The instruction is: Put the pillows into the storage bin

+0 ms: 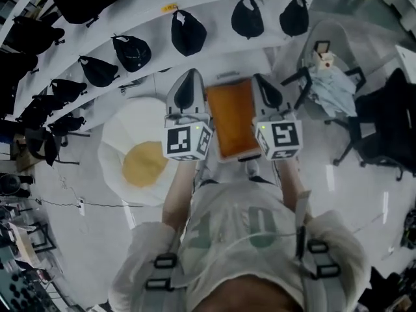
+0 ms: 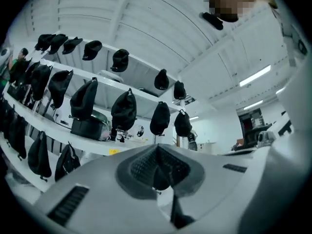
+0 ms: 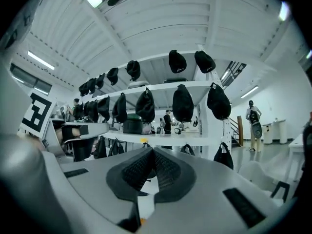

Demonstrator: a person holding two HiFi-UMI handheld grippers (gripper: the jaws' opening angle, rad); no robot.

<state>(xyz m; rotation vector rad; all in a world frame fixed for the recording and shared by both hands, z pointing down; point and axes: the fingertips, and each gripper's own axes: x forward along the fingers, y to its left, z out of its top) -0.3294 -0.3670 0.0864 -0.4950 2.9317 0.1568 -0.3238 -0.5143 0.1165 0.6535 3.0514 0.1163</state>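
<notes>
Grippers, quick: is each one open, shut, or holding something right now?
Left gripper: shut, nothing between its jaws.
Right gripper: shut, nothing between its jaws.

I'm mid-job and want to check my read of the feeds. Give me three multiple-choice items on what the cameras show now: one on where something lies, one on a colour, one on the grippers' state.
1. Where is the egg-shaped pillow?
A. held by the right gripper
B. between the two grippers
C. on the floor, left of the left gripper

2. What colour is that pillow's centre?
A. green
B. yellow
C. blue

3. How do the left gripper and the right gripper stand?
A. both shut, nothing between the fingers
B. both wide open
C. left shut on the pillow, right open

Answers:
1 C: the head view shows it lying flat on the floor to the left of the raised left gripper.
2 B: a yellow disc sits on the white body.
3 A: each gripper view shows its fingers meeting, with nothing between them.
</notes>
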